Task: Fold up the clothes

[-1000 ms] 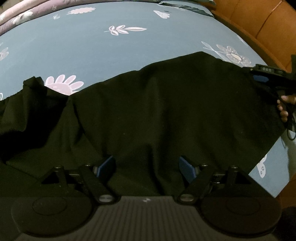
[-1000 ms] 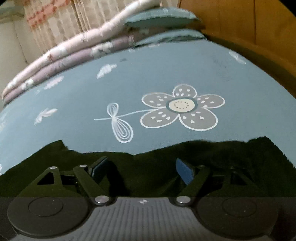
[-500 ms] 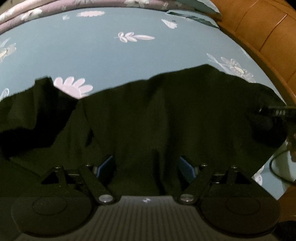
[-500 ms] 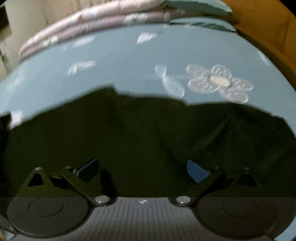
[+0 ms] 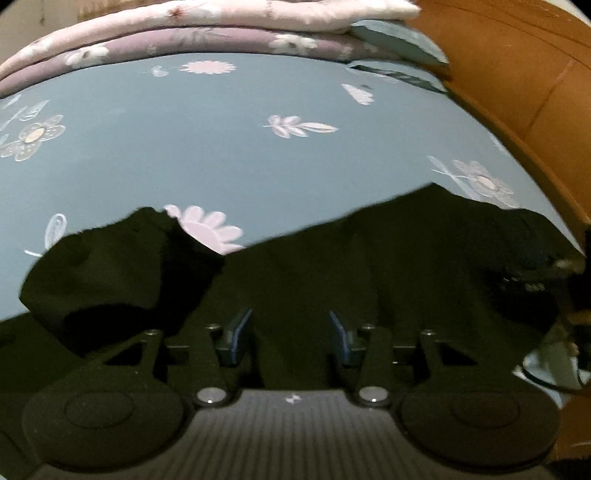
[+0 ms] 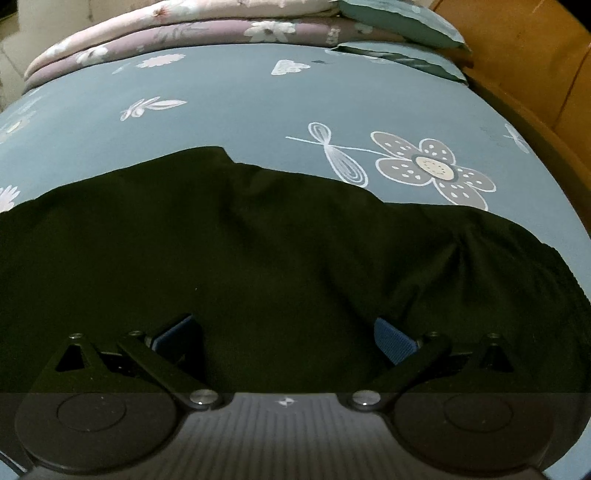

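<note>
Folding a black garment [image 5: 369, 280] spread on the bed [image 5: 221, 155], both grippers low over it.
Left wrist view: left gripper [image 5: 291, 325] over dark cloth, jaws just been closing, cloth between them, grip unclear; folded quilts [image 5: 184, 33] beyond. Right wrist view: right gripper [image 6: 284, 332] jaws just opened wide apart, garment [image 6: 258, 251] below, unpinched; wooden headboard [image 6: 535, 55] at right.
</note>
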`<action>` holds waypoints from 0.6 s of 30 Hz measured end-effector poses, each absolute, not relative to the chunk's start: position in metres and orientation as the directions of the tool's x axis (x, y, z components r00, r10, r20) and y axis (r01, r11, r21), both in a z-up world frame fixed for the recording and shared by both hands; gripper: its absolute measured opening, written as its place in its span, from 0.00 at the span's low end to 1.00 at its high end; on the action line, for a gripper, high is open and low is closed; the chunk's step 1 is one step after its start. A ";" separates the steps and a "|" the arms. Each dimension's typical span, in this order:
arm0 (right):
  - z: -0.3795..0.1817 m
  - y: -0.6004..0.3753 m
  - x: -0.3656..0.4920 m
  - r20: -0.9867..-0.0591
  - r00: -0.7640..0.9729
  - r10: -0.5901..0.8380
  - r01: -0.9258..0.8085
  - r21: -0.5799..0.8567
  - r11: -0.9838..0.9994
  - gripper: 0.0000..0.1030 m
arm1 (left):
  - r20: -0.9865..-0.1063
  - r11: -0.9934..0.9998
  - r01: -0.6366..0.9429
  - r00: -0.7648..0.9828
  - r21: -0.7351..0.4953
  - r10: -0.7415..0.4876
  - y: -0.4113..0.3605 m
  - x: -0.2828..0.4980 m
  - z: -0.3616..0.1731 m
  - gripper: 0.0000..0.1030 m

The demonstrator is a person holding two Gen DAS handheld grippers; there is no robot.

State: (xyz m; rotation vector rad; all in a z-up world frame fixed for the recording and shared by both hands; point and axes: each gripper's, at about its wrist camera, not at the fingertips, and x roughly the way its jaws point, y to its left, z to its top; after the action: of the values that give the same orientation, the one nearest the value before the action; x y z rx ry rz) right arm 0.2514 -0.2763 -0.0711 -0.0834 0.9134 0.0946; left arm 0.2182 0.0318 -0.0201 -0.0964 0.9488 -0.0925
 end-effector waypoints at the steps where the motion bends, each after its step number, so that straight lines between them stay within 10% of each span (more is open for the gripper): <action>1: -0.071 -0.276 0.251 -0.792 0.609 0.044 -0.114 -0.032 0.993 1.00 | -0.815 0.994 0.022 0.570 -0.108 -0.102 0.035 0.224 -0.023 0.41; 7: -0.072 -0.276 0.248 -0.782 0.622 0.043 -0.109 -0.032 0.994 1.00 | -0.851 0.999 -0.008 0.524 -0.037 -0.027 0.032 0.248 -0.049 0.38; 10: -0.073 -0.275 0.245 -0.773 0.633 0.044 -0.110 -0.034 0.993 1.00 | -0.861 1.000 0.005 0.508 -0.016 -0.016 0.030 0.247 -0.055 0.05; 18: -0.073 -0.276 0.245 -0.772 0.633 0.051 -0.121 -0.034 0.992 1.00 | -0.875 0.999 -0.022 0.482 0.026 0.033 0.046 0.219 -0.042 0.01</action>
State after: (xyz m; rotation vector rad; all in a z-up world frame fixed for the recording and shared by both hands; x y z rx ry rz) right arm 0.2450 -0.2760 -0.0734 -0.0851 0.8799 0.0989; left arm 0.2193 0.0457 -0.0423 0.0120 1.0672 0.0336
